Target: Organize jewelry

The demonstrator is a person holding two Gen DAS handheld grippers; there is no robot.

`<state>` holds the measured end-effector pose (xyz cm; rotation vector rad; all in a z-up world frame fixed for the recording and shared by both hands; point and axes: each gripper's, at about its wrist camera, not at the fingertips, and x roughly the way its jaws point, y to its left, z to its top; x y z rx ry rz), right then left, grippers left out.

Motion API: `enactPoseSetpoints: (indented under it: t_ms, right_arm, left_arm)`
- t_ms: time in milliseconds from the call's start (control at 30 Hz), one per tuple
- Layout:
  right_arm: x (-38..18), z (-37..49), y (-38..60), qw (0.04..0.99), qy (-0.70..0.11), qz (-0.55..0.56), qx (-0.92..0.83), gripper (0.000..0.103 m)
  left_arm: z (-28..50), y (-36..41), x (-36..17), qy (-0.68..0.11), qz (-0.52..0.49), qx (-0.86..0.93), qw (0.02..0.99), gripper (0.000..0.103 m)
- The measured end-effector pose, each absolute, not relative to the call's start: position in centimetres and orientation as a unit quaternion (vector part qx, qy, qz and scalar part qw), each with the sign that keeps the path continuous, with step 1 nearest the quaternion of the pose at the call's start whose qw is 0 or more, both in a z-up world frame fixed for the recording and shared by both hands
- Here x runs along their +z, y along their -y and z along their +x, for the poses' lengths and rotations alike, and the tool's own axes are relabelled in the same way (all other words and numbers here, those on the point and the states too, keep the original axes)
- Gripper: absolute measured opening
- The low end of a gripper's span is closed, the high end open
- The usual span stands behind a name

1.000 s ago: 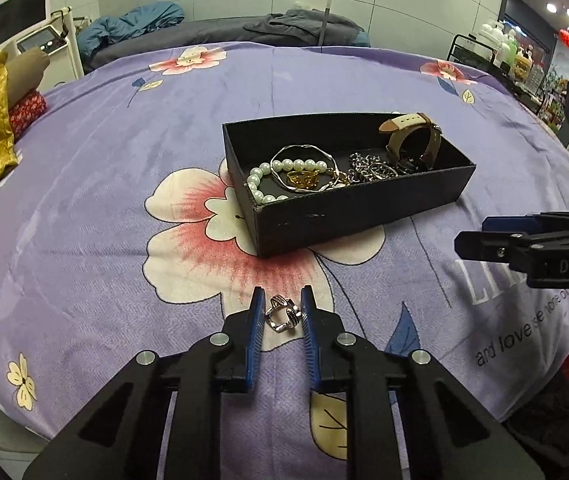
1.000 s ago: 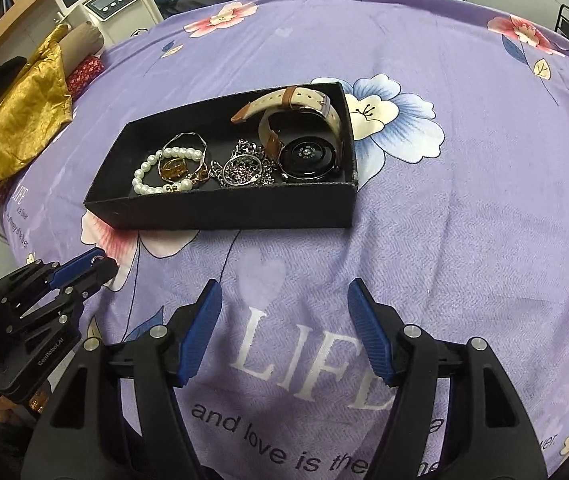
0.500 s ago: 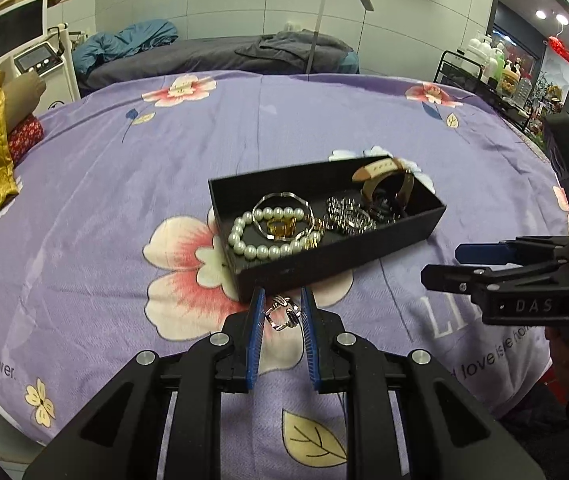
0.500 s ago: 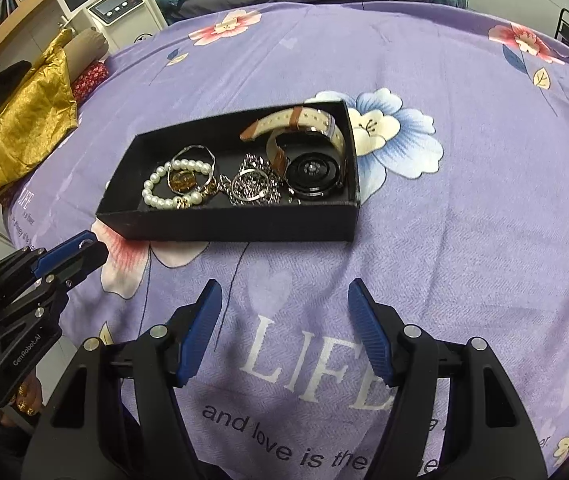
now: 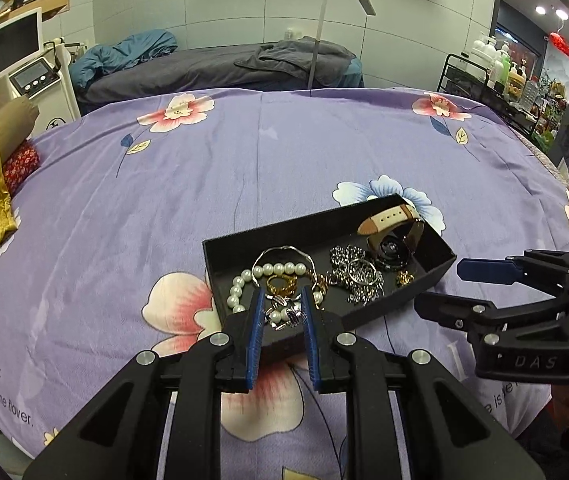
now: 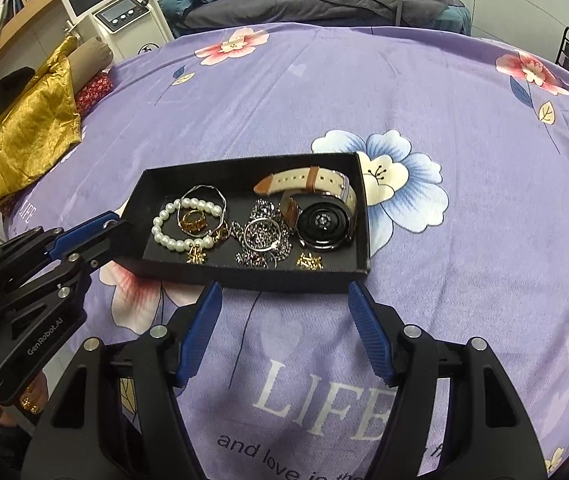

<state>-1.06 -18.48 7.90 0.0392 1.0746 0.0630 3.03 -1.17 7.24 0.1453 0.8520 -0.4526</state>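
The left tongs (image 5: 282, 308) are closed on a small silver ring (image 5: 283, 315), pinched between the blue pads; its shape is hard to read, since it overlaps the jewelry behind it, though a twisted band and some small pale stones can be made out. In the left wrist view the ring sits in front of the near left end of the black tray (image 5: 436, 270), above the tray's front wall; whether it is over the inside or just short of the edge cannot be told. The right wrist view does not show the ring at all: there the left tongs (image 6: 114, 227) appear only side-on at the tray's left corner, and a hand with gold rings is cut off at the lower left.

Inside the tray (image 6: 244, 272), from left to right, lie a pearl bracelet (image 6: 172, 224), a thin silver bangle (image 6: 203, 200) with a gold ring (image 6: 193, 220) within it, a tangle of silver chain (image 6: 262, 232), and a watch (image 6: 322, 222) with a cream and brown strap, its dark back turned up. Two small gold pieces near the front wall are too small to identify.

The tray rests on a purple flowered bedsheet (image 6: 464, 160). The right tongs (image 6: 284, 314) stand open with nothing between them, above the sheet just in front of the tray.
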Motion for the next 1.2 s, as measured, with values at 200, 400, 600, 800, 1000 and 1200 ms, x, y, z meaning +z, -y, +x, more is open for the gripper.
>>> enactPoseSetpoints:
  t_ms: [200, 400, 600, 800, 1000, 1200]
  right_arm:
    - [7.6, -0.6, 18.7, 0.857, -0.514, 0.016, 0.023, 0.066]
    - [7.0, -0.5, 19.2, 0.852, -0.523, 0.025, 0.018, 0.066]
    - [7.0, -0.6, 19.4, 0.852, -0.522, 0.026, 0.014, 0.066]
    - [7.0, -0.6, 20.2, 0.851, -0.525, 0.026, -0.001, 0.067]
    - [6.7, -0.5, 21.5, 0.835, -0.548, 0.032, -0.029, 0.073]
    - [7.1, -0.6, 20.6, 0.822, -0.569, -0.003, -0.022, 0.075]
  left_arm:
    - [4.8, 2.0, 6.8, -0.414, 0.07, -0.213, 0.882, 0.018]
    - [6.6, 2.3, 6.3, -0.421, 0.066, -0.211, 0.88, 0.031]
    - [6.8, 2.0, 6.6, -0.403, 0.068, -0.193, 0.892, 0.07]
    - [6.1, 1.2, 7.1, -0.395, 0.087, -0.16, 0.9, 0.091]
    - [4.9, 0.2, 7.7, -0.413, 0.082, -0.145, 0.895, 0.096]
    - [4.5, 0.0, 7.1, -0.462, 0.086, -0.139, 0.872, 0.096]
